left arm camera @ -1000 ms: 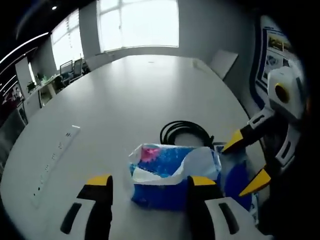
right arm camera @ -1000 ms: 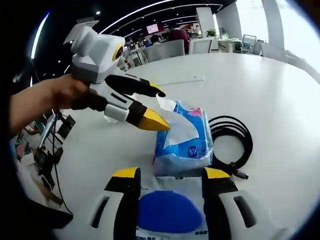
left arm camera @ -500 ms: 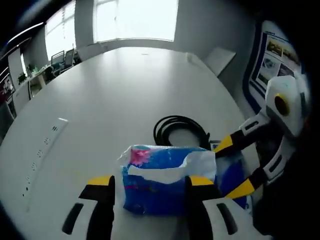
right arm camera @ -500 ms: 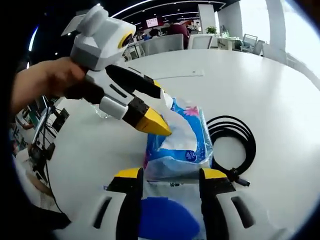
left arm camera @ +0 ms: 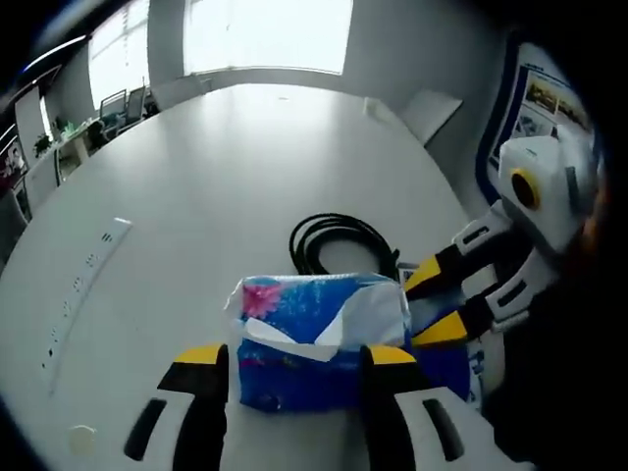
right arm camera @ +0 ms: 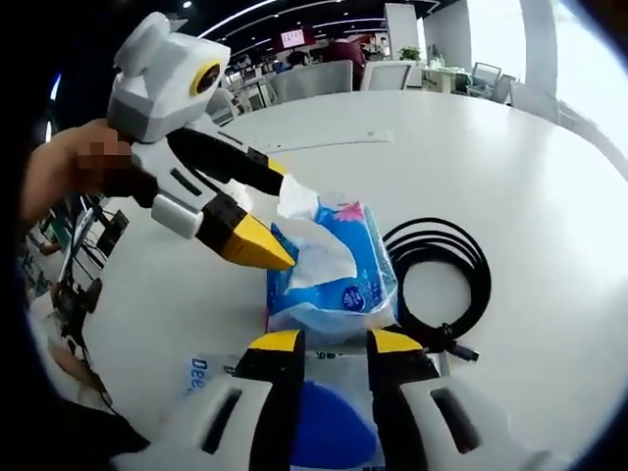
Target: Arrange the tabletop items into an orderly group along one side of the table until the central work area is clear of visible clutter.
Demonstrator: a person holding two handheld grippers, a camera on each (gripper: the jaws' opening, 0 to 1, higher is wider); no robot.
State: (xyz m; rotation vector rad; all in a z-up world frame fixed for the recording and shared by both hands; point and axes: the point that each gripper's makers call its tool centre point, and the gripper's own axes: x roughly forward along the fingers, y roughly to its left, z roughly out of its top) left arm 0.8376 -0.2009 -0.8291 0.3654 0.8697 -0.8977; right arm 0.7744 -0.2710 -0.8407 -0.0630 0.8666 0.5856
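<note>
Left gripper [left arm camera: 291, 365], jaws spread, straddles the tissue pack [left arm camera: 319, 339]. Right gripper [right arm camera: 335, 348] is narrowly parted over the blue-print bag [right arm camera: 319, 432]. Coiled cable [right arm camera: 442, 280] at 2 o'clock. Grouping barely started, I'd judge.

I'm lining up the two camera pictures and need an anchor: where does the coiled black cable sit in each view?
Left gripper view: the coiled black cable lies on the table just beyond the blue tissue pack, near the picture's middle.
Right gripper view: the cable lies right of the pack, right of centre.
Shared landmark: the tissue pack, touching or nearly touching the cable in both.
</note>
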